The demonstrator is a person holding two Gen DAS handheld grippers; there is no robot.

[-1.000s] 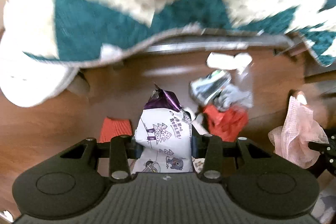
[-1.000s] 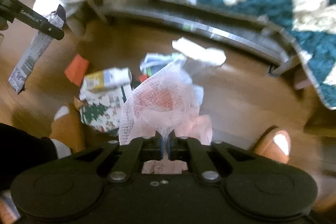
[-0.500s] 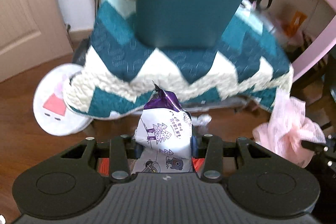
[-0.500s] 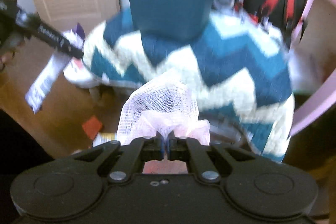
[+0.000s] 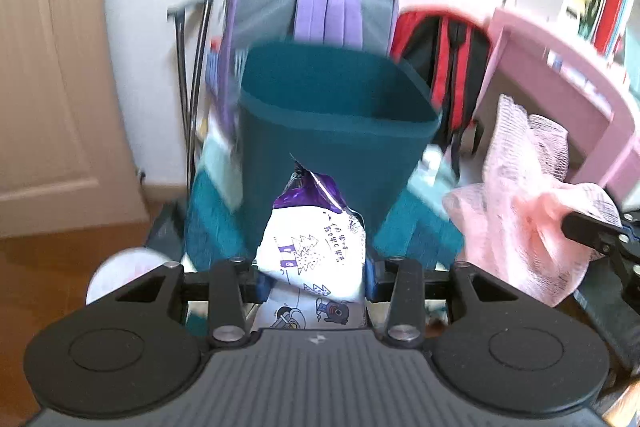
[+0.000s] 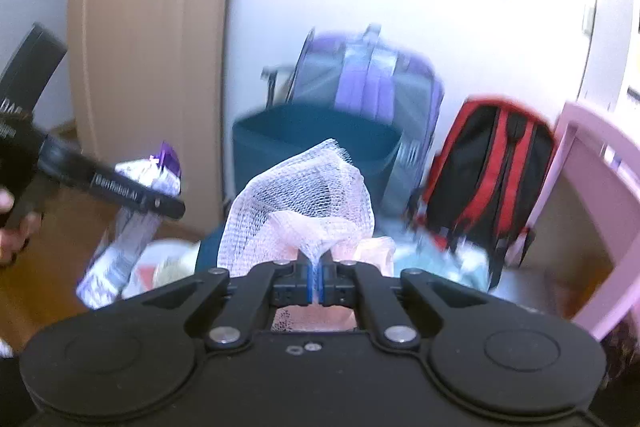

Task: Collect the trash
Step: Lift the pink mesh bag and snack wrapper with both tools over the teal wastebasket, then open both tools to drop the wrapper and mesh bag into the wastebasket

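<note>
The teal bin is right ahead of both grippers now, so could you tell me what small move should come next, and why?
Probably carry both loads forward over the teal bin before letting go. The left gripper is shut on the snack wrapper, the right gripper on the pink mesh, and both pieces sit in front of the bin's near wall, not yet above its open mouth.
</note>
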